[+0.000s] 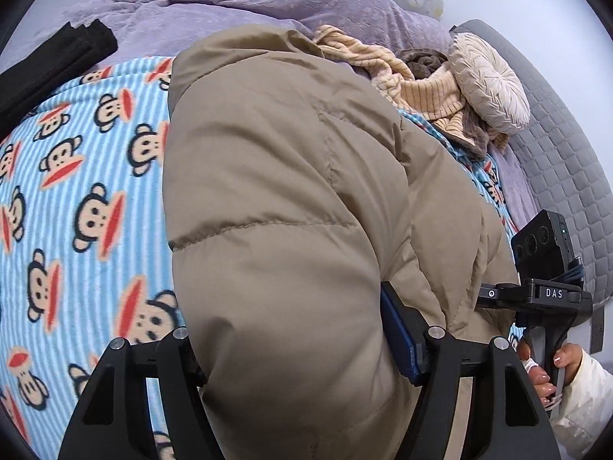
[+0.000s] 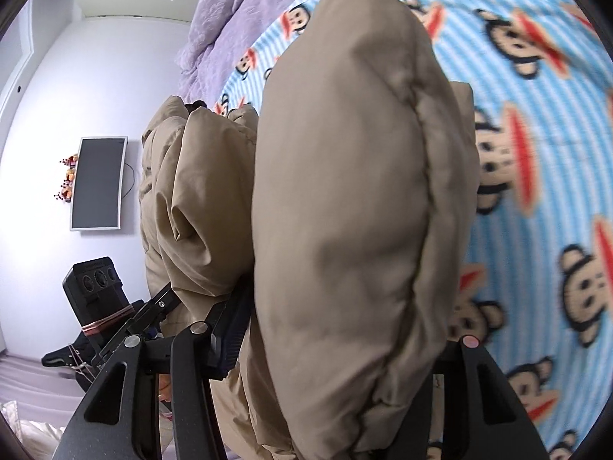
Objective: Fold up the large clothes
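While I watch through both wrist cameras, the tan puffer jacket (image 1: 276,207) sits bunched between my two tools above the monkey-print blanket (image 1: 76,199) on the bed. At far left in the left wrist view, a folded black garment (image 1: 49,65) lies on the purple quilt (image 1: 214,4); I judge it one piece already done. My left gripper (image 1: 306,349) pinches a thick padded roll of the jacket, the fabric swelling out between the jaws. Farther right, a heap of cream ribbed knitwear (image 1: 413,84) and a round pleated cushion (image 1: 488,84) rest against the grey headboard (image 1: 567,161); that knitwear looks like work left to do. At the right edge my right gripper (image 1: 498,293) bites the same jacket, a hand (image 1: 551,368) on its handle. In its own view the right gripper (image 2: 337,345) clamps another puffed section, and beyond the left tool a wall screen (image 2: 99,184) hangs. The jacket's fold looks barely begun: it is a lump, not a flat stack. Its sleeves, hem and zip are buried in the bulk, the fingertips of both tools vanish under fabric, and I cannot tell which edges are held.
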Demonstrator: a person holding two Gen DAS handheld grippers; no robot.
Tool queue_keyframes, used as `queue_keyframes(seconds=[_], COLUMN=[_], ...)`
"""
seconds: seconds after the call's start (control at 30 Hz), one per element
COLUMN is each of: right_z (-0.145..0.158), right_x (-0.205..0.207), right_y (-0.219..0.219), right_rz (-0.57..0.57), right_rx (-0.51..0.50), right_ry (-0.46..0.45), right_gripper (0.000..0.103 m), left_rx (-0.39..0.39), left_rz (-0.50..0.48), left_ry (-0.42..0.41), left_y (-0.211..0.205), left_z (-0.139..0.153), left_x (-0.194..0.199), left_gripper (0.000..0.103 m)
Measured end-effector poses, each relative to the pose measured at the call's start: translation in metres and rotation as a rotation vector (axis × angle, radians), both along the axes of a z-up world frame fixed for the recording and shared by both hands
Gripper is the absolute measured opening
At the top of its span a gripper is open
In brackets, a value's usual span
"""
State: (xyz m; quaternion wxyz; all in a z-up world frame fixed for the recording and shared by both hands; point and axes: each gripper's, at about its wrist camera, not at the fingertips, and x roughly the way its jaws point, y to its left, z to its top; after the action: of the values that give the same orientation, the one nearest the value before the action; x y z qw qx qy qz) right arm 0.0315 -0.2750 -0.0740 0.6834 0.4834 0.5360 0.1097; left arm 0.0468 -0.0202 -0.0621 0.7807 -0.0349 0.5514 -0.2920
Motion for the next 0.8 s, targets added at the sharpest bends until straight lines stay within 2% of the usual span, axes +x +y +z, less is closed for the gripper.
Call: queue_keyframes(seconds=[0.07,0.13,0.2,0.4,0.57,0.7,0.8], right_z=[0.0,-0.007,-0.012,-0.02,-0.032,-0.039,-0.035], right_x=[0.019,0.015,0.032,0.073,0.081,0.076,0.078], right_y=[0.022,0.04,0.07,0.128,0.137,0.128,0.125], right_rz=[0.0,0.001,0.006,0.059,0.072,0.041,0.028], right_rx=[0.003,0.008,0.015,-0.036,-0.126,-0.148,-0.218], right_ry=[-0.007,-0.013,-0.014,0.005,0.062,0.107,0.145], right_gripper=[0.056,0.055,0.055,0.055,0.056,0.058,0.064], left_rx=[0.014,0.027,0.037,0.081,0.097,0.127,0.147], left_rz=[0.016,0.037,0.063,0.144,0.184,0.176,0.188], left_ry=[-0.007,-0.014,-0.012,0.023,0.0,-0.016,-0.016], left_y=[0.028,0.053,0.077,0.118,0.131,0.122,0.12], left_z=[0.0,-0.001,-0.006,-0.047,-0.064,-0.064,-0.061], left_x=[0.015,0.028,0.04,0.058,0.056,0.054,0.053], left_gripper=[0.071,0.072,0.072,0.073,0.083,0.085,0.086])
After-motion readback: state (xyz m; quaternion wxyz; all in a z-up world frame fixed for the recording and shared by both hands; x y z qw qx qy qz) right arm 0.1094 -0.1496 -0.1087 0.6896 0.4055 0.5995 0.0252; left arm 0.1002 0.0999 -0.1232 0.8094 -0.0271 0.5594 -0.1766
